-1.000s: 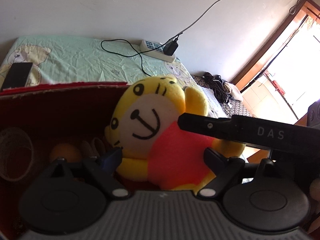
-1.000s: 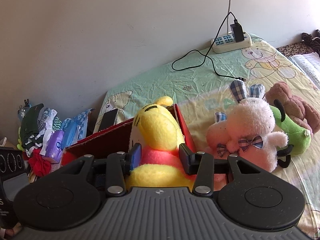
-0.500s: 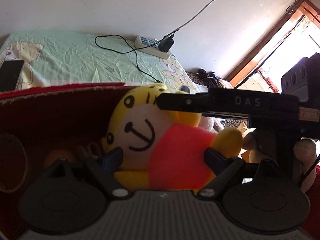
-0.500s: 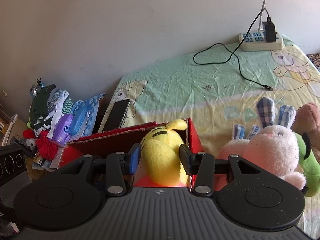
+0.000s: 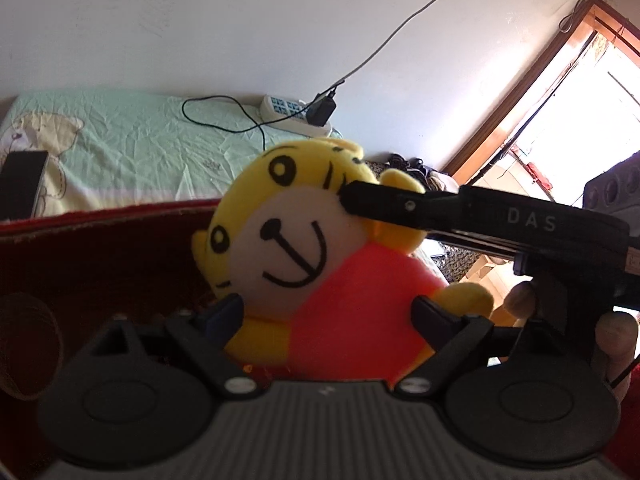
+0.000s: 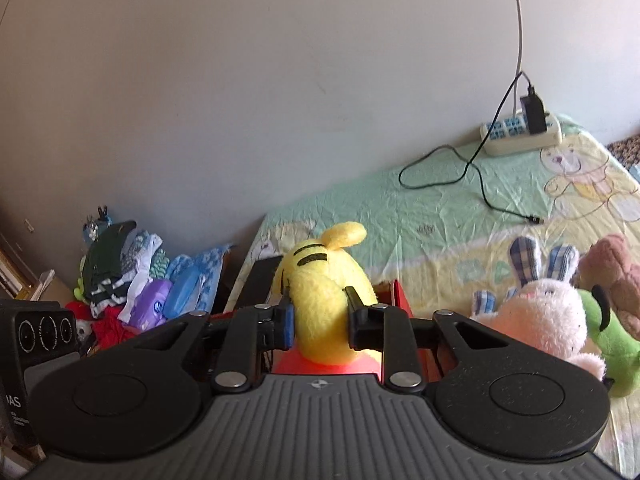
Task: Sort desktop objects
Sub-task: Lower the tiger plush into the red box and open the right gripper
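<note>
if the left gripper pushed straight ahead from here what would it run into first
Most likely the yellow tiger plush toy in a red shirt: it sits right between the open fingers of the left gripper, nothing in front of it. Depth is unclear.

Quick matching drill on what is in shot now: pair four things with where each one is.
Things:
1. yellow tiger plush toy in a red shirt
2. black phone
3. white power strip
4. pink plush rabbit with plaid ears

Places:
A. by the wall, charger plugged in
B. between the right gripper fingers
C. beside a green plush
D. flat on the sheet

Pairs: 1-B, 2-D, 3-A, 4-C
</note>
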`<move>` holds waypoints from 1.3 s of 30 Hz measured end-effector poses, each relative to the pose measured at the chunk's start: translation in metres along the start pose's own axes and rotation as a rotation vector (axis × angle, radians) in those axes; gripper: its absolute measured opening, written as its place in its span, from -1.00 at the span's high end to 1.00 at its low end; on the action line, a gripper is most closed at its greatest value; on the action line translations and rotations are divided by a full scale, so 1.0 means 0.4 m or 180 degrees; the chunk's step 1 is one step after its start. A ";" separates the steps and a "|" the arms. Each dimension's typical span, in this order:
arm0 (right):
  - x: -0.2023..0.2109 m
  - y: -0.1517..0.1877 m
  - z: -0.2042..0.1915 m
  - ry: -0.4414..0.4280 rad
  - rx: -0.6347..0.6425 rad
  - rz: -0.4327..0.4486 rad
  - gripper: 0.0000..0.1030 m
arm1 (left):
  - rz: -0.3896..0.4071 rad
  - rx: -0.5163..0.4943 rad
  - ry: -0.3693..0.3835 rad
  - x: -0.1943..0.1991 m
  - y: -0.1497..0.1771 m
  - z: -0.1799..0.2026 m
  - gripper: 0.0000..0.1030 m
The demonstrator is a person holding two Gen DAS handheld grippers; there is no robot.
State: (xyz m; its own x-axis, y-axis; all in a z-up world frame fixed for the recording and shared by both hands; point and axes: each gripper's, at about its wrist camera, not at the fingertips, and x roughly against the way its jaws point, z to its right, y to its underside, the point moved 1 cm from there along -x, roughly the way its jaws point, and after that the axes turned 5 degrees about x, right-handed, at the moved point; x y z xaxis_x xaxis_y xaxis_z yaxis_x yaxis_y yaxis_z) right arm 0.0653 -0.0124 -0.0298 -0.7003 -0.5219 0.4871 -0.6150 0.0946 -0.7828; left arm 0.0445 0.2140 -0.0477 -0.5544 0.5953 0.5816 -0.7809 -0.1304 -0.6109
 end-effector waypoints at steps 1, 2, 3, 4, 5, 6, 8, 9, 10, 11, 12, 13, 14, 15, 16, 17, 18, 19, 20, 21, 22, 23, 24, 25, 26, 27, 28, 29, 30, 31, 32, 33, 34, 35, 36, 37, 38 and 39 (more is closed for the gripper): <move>0.001 0.002 -0.003 0.0024 -0.0018 0.0071 0.50 | 0.0019 -0.0053 -0.0033 -0.003 -0.006 0.004 -0.82; -0.005 0.004 -0.001 0.0078 -0.0050 0.0137 0.50 | 0.0028 -0.0104 -0.0056 -0.009 -0.013 0.006 -0.85; -0.011 0.009 -0.001 0.0149 -0.0074 0.0159 0.50 | 0.0024 -0.0143 -0.0084 -0.017 -0.021 0.006 -0.86; -0.019 0.017 0.004 0.0236 -0.0099 0.0188 0.50 | 0.0012 -0.0173 -0.0134 -0.027 -0.024 0.003 -0.86; -0.021 0.027 0.006 0.0303 -0.0127 0.0246 0.50 | -0.0006 -0.0208 -0.0173 -0.036 -0.027 0.000 -0.90; -0.019 0.038 0.006 0.0349 -0.0160 0.0319 0.49 | -0.0024 -0.0244 -0.0201 -0.044 -0.026 -0.003 -0.92; -0.011 0.062 0.000 0.0384 -0.0193 0.0456 0.47 | -0.0048 -0.0294 -0.0240 -0.050 -0.022 -0.009 -0.99; -0.007 0.070 -0.008 0.0391 -0.0199 0.0486 0.46 | -0.0070 -0.0318 -0.0252 -0.049 -0.019 -0.013 -0.99; -0.003 0.076 -0.018 0.0391 -0.0182 0.0507 0.46 | -0.0099 -0.0339 -0.0253 -0.045 -0.014 -0.017 -0.99; 0.001 0.082 -0.029 0.0423 -0.0118 0.0524 0.46 | -0.0113 -0.0369 -0.0248 -0.037 -0.008 -0.019 -0.99; 0.003 0.087 -0.039 0.0479 -0.0041 0.0537 0.46 | -0.0123 -0.0396 -0.0247 -0.030 0.000 -0.025 -0.99; 0.003 0.092 -0.047 0.0545 0.0032 0.0544 0.46 | -0.0154 -0.0389 -0.0261 -0.027 0.006 -0.032 -0.99; -0.001 0.099 -0.051 0.0594 0.0090 0.0536 0.45 | -0.0193 -0.0367 -0.0287 -0.029 0.010 -0.041 -0.99; -0.007 0.108 -0.052 0.0617 0.0145 0.0502 0.41 | -0.0236 -0.0344 -0.0332 -0.034 0.014 -0.051 -0.98; -0.014 0.120 -0.054 0.0609 0.0155 0.0447 0.40 | -0.0268 -0.0332 -0.0407 -0.039 0.017 -0.060 -0.95; -0.019 0.128 -0.051 0.0594 0.0118 0.0380 0.39 | -0.0294 -0.0328 -0.0512 -0.046 0.020 -0.070 -0.86; -0.022 0.135 -0.044 0.0616 0.0060 0.0342 0.38 | -0.0324 -0.0286 -0.0604 -0.053 0.021 -0.081 -0.76; -0.024 0.139 -0.036 0.0653 -0.0014 0.0332 0.38 | -0.0373 -0.0236 -0.0630 -0.059 0.019 -0.090 -0.70; -0.032 0.137 -0.021 0.0699 -0.0086 0.0278 0.39 | -0.0405 -0.0208 -0.0652 -0.064 0.018 -0.094 -0.69; -0.041 0.134 -0.004 0.0722 -0.0169 0.0219 0.39 | -0.0415 -0.0204 -0.0726 -0.070 0.017 -0.092 -0.69; -0.050 0.130 0.013 0.0729 -0.0255 0.0157 0.40 | -0.0413 -0.0236 -0.0782 -0.075 0.016 -0.088 -0.69; -0.052 0.127 0.019 0.0701 -0.0277 0.0153 0.41 | -0.0408 -0.0263 -0.0798 -0.077 0.016 -0.084 -0.70; -0.053 0.125 0.017 0.0706 -0.0234 0.0160 0.41 | -0.0406 -0.0270 -0.0806 -0.080 0.016 -0.081 -0.71; -0.051 0.126 0.009 0.0733 -0.0167 0.0171 0.41 | -0.0422 -0.0264 -0.0821 -0.086 0.018 -0.077 -0.71; -0.051 0.126 0.006 0.0745 -0.0143 0.0178 0.41 | -0.0441 -0.0269 -0.0836 -0.091 0.019 -0.076 -0.72; -0.051 0.128 0.006 0.0745 -0.0150 0.0181 0.42 | -0.0445 -0.0271 -0.0852 -0.094 0.020 -0.074 -0.72; -0.050 0.133 0.003 0.0741 -0.0158 0.0183 0.42 | -0.0441 -0.0268 -0.0865 -0.095 0.020 -0.073 -0.72; -0.048 0.136 0.000 0.0729 -0.0148 0.0169 0.42 | -0.0444 -0.0263 -0.0879 -0.096 0.020 -0.071 -0.73; -0.051 0.135 0.003 0.0709 -0.0140 0.0143 0.42 | -0.0454 -0.0259 -0.0916 -0.099 0.019 -0.070 -0.77; -0.048 0.136 0.005 0.0685 -0.0169 0.0132 0.42 | -0.0458 -0.0229 -0.0980 -0.100 0.018 -0.068 -0.88; -0.042 0.136 0.006 0.0667 -0.0207 0.0140 0.42 | -0.0463 -0.0205 -0.1012 -0.101 0.016 -0.070 -0.92; -0.036 0.138 0.003 0.0669 -0.0210 0.0161 0.42 | -0.0466 -0.0186 -0.1020 -0.101 0.015 -0.071 -0.92; -0.032 0.138 -0.001 0.0687 -0.0176 0.0173 0.42 | -0.0468 -0.0168 -0.1024 -0.101 0.015 -0.073 -0.93; -0.028 0.138 -0.006 0.0700 -0.0148 0.0185 0.40 | -0.0472 -0.0149 -0.1040 -0.100 0.016 -0.072 -0.94; -0.022 0.137 -0.009 0.0716 -0.0137 0.0211 0.39 | -0.0475 -0.0137 -0.1056 -0.101 0.016 -0.072 -0.94; -0.017 0.135 -0.013 0.0721 -0.0128 0.0239 0.39 | -0.0472 -0.0134 -0.1070 -0.101 0.017 -0.070 -0.94; -0.011 0.131 -0.014 0.0724 -0.0121 0.0267 0.39 | -0.0468 -0.0136 -0.1086 -0.101 0.017 -0.069 -0.94; -0.005 0.127 -0.016 0.0729 -0.0121 0.0297 0.39 | -0.0466 -0.0139 -0.1106 -0.103 0.018 -0.066 -0.94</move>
State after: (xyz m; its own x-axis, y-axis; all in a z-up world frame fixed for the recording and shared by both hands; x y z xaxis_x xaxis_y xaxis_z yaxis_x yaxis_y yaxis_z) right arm 0.0332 -0.0013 -0.0681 -0.8159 -0.3041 0.4919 -0.5540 0.1673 -0.8155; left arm 0.0693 0.2097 -0.0902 -0.5082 0.2998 0.8073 -0.8503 -0.0256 -0.5257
